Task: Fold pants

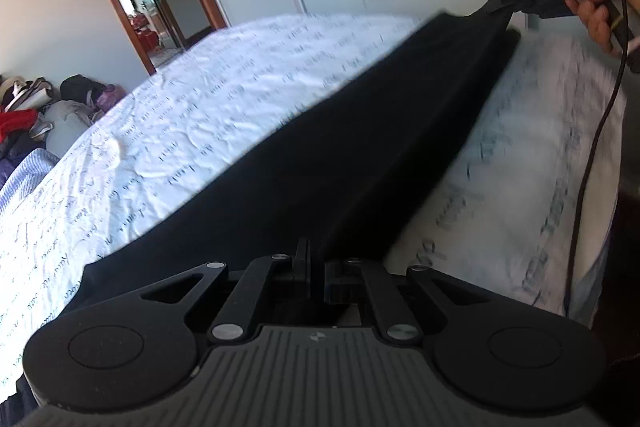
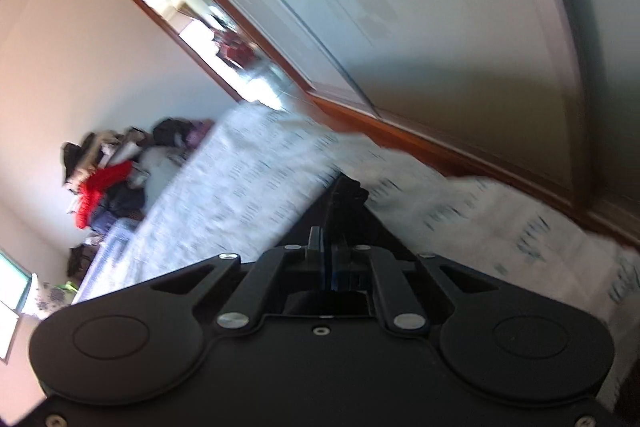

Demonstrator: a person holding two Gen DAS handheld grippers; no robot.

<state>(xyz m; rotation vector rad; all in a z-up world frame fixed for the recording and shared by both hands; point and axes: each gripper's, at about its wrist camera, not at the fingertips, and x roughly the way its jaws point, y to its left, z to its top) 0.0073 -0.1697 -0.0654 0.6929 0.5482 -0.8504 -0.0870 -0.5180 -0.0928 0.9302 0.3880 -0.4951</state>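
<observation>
1. You have the pants (image 1: 360, 147) stretched as one long dark band between your two hands, hanging just above the bed (image 1: 180, 115); the middle seems to brush the sheet, though blur makes that hard to judge.
2. Your left tongs (image 1: 310, 259) are pinched together on the near end of the pants, the cloth running straight out from between the fingers.
3. Your right tongs (image 1: 502, 1) are clamped on the far end; in the right wrist view the fingers sit pressed together with dark fabric fanning out ahead of them.
4. Done so far, as I read it: the band looks narrow, so the legs are probably already laid one over the other lengthwise.
5. Left to do: lower the band flat on the bed, then bring one end over to the other for the cross fold, and release.
6. Count: one pair of pants, two tongs, one bed with a printed white sheet, one heap of clothes (image 1: 36, 119) beyond the bed's far corner, and one of your hands (image 1: 596, 15) in view, with a cable (image 1: 596, 147) hanging from that tool.
</observation>
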